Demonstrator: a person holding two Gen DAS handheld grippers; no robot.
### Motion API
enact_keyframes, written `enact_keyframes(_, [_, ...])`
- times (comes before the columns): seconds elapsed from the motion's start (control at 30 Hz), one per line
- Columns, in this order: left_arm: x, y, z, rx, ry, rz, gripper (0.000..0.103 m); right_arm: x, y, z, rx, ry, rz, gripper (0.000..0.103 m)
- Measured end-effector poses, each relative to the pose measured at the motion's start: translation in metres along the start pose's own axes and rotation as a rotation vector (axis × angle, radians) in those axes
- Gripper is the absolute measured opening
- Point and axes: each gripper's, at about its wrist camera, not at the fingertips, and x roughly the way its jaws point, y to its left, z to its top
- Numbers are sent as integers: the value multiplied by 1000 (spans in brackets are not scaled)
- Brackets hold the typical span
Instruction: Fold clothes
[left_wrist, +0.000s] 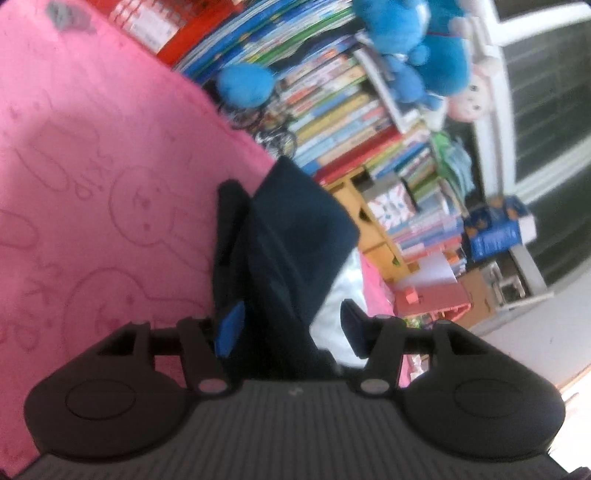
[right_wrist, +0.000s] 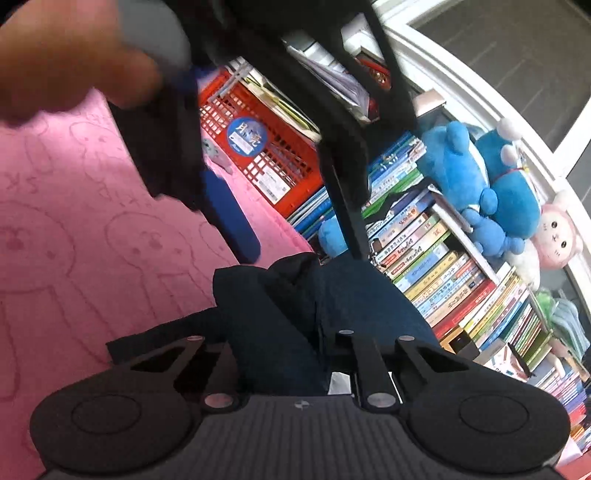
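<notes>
**Both grippers at a dark garment over a pink mat.** The garment (left_wrist: 295, 229) is hanging in the middle of each view, lifted off the pink mat (left_wrist: 92, 166), which is filling the left of both frames. The left gripper (left_wrist: 288, 247) is standing open: the cloth is lying against its blue-padded finger, while the other finger is sitting apart from it, with pale background showing in the gap. The right gripper (right_wrist: 291, 314) is appearing to pinch a bunched fold, though its fingertips are buried under the cloth.

*Risk.* With one gripper open, the garment is probably depending on a single pinch; it may be sliding off the left finger and sagging into a heap, spoiling any fold. The bunching at the right gripper suggests several layers are being caught together, which could be setting a crooked crease. Motion blur is also hiding the cloth's true edges.

*View differences.* Only the right wrist view is showing the person's hand (right_wrist: 55, 55) at upper left, the left gripper from outside with its fingers spread, and a red crate (right_wrist: 266, 147). Only the left wrist view is showing the gap beside the cloth. The stacked books (left_wrist: 351, 110) are appearing in both.
</notes>
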Motion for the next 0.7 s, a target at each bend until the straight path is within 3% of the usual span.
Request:
enact_keyframes(0.17, [19, 2, 8, -16, 5, 14, 53, 0, 0, -1, -10, -15, 1, 16])
enact_keyframes(0.3, [29, 3, 18, -34, -31, 34, 30, 0, 1, 0, -20, -22, 3, 16])
enact_keyframes(0.33, [33, 3, 20, -31, -28, 44, 29, 0, 1, 0, -22, -24, 2, 15])
enact_keyframes(0.43, [43, 3, 24, -12, -12, 43, 31, 0, 2, 1, -25, -24, 6, 15])
enact_keyframes(0.5, [49, 4, 25, -4, -2, 32, 43, 0, 3, 1, -30, -25, 10, 15])
enact_keyframes(0.6, [53, 5, 28, -2, -35, 1, 44, 1, 6, 2, -44, -24, 13, 15])
enact_keyframes(0.63, [55, 3, 30, 18, -47, 18, 40, 1, 6, 2, -46, -23, 16, 15])
enact_keyframes(0.7, [59, -2, 37, 71, -70, 80, 11, 2, 6, 2, -44, -22, 25, 15])
